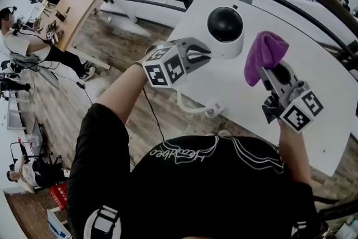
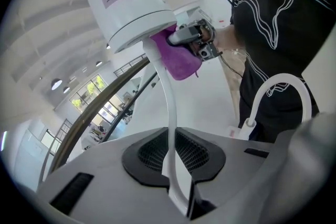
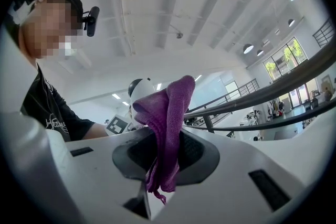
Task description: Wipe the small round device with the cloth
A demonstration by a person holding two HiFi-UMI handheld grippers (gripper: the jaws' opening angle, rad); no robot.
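Round device (image 1: 225, 32) has its cable (image 2: 167, 92) pinched in left tongs (image 2: 172, 139); right tongs (image 3: 165, 139) clamp cloth (image 3: 168, 107).

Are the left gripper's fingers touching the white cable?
Touching. In the left gripper view the white cable runs between the left gripper's fingers, which pinch it from both sides.

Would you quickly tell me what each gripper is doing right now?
Left gripper: closed on the white cable.
Right gripper: closed, holding the purple cloth.
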